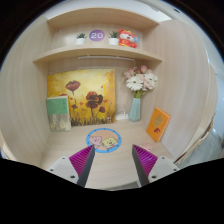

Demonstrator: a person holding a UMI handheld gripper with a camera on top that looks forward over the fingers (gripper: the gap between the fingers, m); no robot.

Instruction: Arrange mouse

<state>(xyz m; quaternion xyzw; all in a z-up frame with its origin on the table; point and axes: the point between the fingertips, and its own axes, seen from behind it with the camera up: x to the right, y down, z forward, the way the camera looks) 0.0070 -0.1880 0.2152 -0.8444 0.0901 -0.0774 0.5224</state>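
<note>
The gripper (pixel 113 164) is hovering over a pale wooden desk (pixel 115 170) set inside a light wood alcove, its two fingers standing apart with nothing between them. The magenta pads (pixel 83 160) on their inner faces are showing as ribbed, wedge-shaped surfaces.

Just ahead of the fingers a round coaster-like disc (pixel 104 139) is lying flat on the desk; it is pale blue with a pink and orange ring pattern, and any writing on it is too small to read.

Beyond it a rectangular painting (pixel 81 100) of red-brown poppies on a yellow ground is leaning against the back wall. Beside the painting, a slim teal vase (pixel 135 108) is holding a bunch of pink and white flowers (pixel 140 80). Near the vase an orange card (pixel 158 124) is standing tilted; its print cannot be read.

On the shelf (pixel 95 53) above, a purple round object (pixel 97 35) is showing the white number "20". A small white pot with a green plant (pixel 80 38) is sitting on one side of it and a red and white object (pixel 127 40) on the other.

No mouse is showing anywhere in this view.
</note>
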